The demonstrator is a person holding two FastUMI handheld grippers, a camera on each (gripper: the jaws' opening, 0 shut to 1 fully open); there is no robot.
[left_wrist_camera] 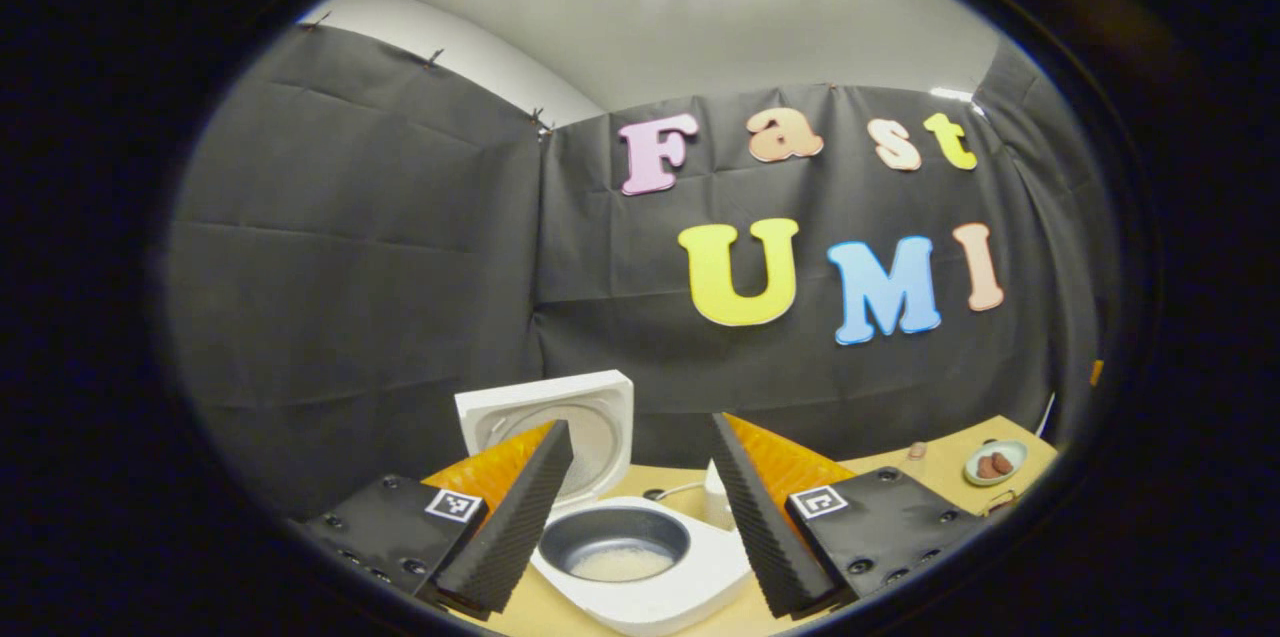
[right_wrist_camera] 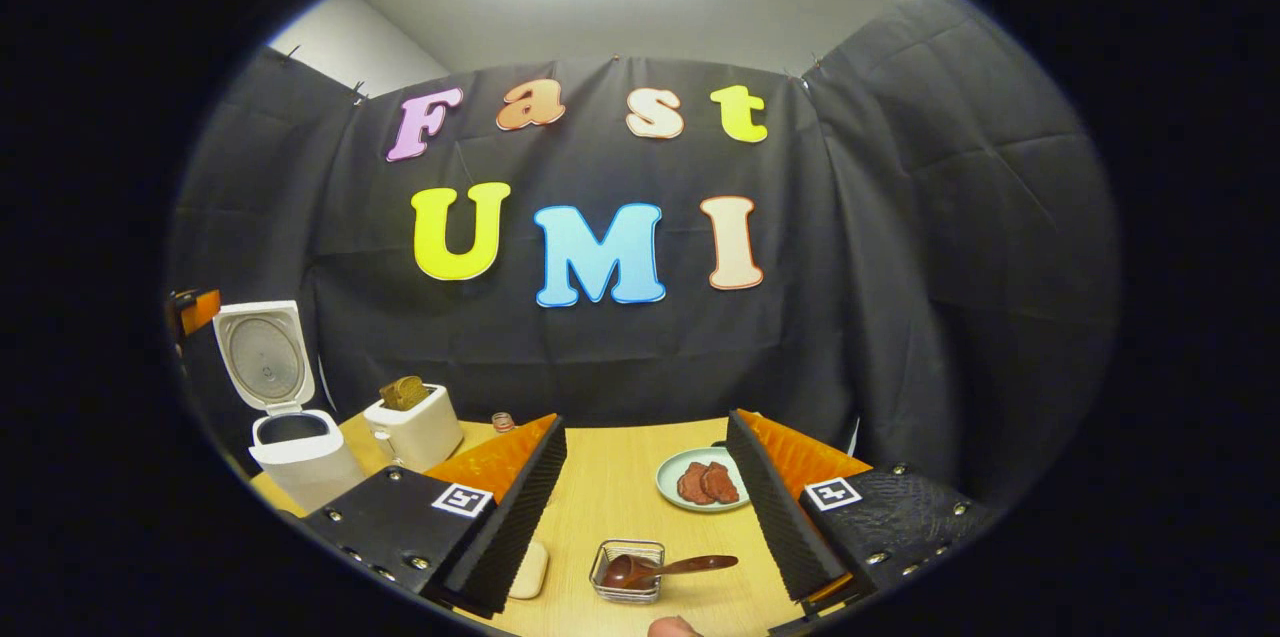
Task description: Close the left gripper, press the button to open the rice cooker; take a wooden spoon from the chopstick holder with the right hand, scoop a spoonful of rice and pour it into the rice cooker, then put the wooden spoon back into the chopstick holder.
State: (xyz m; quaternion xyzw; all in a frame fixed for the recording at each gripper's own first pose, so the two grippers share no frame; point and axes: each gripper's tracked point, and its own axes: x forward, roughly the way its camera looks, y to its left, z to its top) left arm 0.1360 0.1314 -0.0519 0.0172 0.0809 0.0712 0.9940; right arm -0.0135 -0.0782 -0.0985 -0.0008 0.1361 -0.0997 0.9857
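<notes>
Light wooden tabletop [right_wrist_camera: 620,487] at bottom of both views, all props spread on it. White square rice cooker [left_wrist_camera: 640,567] near centre in left gripper view, lid [left_wrist_camera: 560,427] flipped up behind, so button step judged done; dark inner pot [left_wrist_camera: 615,542] exposed with pale layer of rice at bottom, likely poured scoop. Same cooker far left in right gripper view, lid upright. White toaster [right_wrist_camera: 415,432] with brown slice just right of cooker, not part of task. Left gripper [left_wrist_camera: 640,507] hovering above open pot, jaws released wide, grasping nothing; parked there, out of spoon path. Right gripper [right_wrist_camera: 645,507] over near table edge, jaws spread apart, empty, framing small wire-mesh chopstick holder [right_wrist_camera: 627,572] below. Pale green round plate [right_wrist_camera: 700,482] with reddish pieces beyond holder, untouched. Dark wooden spoon [right_wrist_camera: 665,567] lying in holder, bowl inside, handle poking out right over rim; return step judged complete or nearly. Small pale oval object [right_wrist_camera: 528,569] left of holder, identity unclear.
</notes>
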